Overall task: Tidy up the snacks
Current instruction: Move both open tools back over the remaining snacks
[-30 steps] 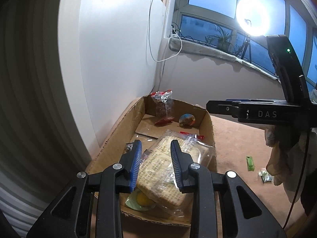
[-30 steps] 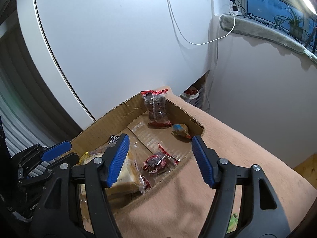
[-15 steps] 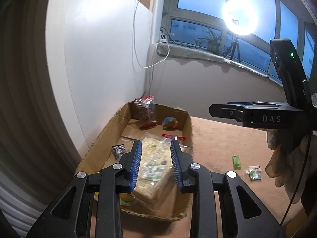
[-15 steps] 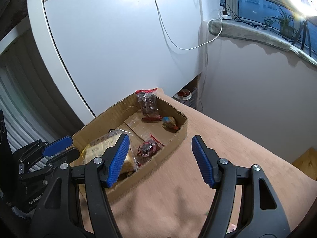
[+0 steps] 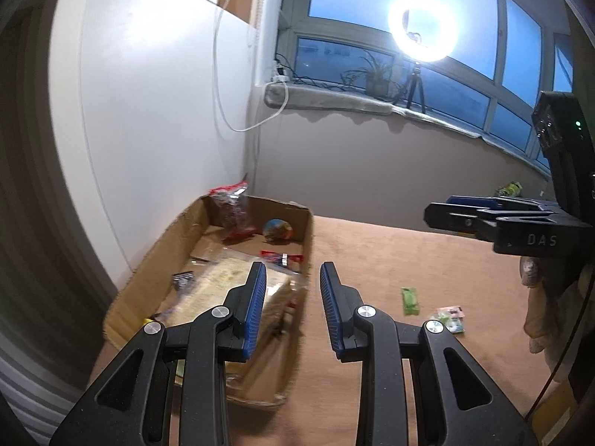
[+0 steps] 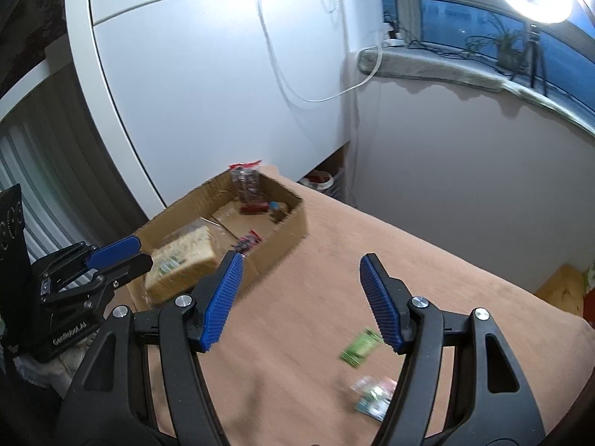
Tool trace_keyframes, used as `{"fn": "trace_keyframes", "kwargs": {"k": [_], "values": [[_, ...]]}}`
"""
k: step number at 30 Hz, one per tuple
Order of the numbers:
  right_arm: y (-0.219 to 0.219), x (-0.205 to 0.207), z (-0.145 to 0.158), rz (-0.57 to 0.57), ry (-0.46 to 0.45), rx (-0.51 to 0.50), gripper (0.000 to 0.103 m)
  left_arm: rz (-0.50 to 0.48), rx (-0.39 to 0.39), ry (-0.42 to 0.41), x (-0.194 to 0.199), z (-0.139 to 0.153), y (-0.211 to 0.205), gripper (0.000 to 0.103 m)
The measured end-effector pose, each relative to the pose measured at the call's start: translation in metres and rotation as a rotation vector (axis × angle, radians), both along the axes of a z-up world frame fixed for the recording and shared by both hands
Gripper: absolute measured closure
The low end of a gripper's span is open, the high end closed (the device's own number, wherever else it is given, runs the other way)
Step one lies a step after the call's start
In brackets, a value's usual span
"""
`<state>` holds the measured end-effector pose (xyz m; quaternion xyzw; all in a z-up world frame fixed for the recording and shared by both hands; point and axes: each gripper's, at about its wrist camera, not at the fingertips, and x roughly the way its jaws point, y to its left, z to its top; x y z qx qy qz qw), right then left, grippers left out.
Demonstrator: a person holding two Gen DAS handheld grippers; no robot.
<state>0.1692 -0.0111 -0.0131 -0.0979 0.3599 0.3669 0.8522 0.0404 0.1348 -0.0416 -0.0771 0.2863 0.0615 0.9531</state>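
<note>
Two grippers hover above our brown table (image 6: 305, 334), both empty with fingers spread apart. Our left gripper (image 5: 292, 308) hangs over the near right wall of the cardboard box (image 5: 148, 260); the cracker pack (image 5: 223, 286) lies inside the box, just left of and below its fingers, apparently free of them, though blur makes contact hard to judge. Our right gripper (image 6: 301, 301) sits wide open over bare tabletop, with the green packet (image 6: 359, 347) just below its right finger and a small pale packet (image 6: 373, 396) nearer still. A clear bag with a red top (image 5: 230, 208) leans upright at the box's far end.
</note>
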Motion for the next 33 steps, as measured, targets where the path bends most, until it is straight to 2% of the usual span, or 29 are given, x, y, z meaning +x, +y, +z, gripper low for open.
{"fn": "trace_keyframes", "kwargs": {"k": [7, 14, 17, 19, 25, 33], "values": [[-0.055, 0.003, -0.007, -0.073, 0.002, -0.036, 0.035, -0.077, -0.034, 0.019, 0.012, -0.008, -0.026, 0.075], [-0.094, -0.004, -0.042, -0.076, 0.056, -0.111, 0.035, -0.173, -0.062, 0.056, 0.030, -0.021, -0.059, 0.075], [-0.098, -0.013, -0.058, -0.041, 0.071, -0.140, 0.036, -0.209, -0.073, 0.072, 0.038, -0.027, -0.071, 0.075], [-0.097, -0.019, -0.067, -0.007, 0.080, -0.160, 0.047, -0.227, -0.085, 0.083, 0.044, -0.031, -0.076, 0.075], [-0.088, -0.024, -0.092, 0.055, 0.114, -0.190, 0.060, -0.285, -0.115, 0.136, 0.067, -0.047, -0.091, 0.075], [-0.083, -0.013, -0.108, 0.053, 0.160, -0.168, 0.061, -0.341, -0.131, 0.234, 0.100, -0.075, -0.102, 0.075]]}}
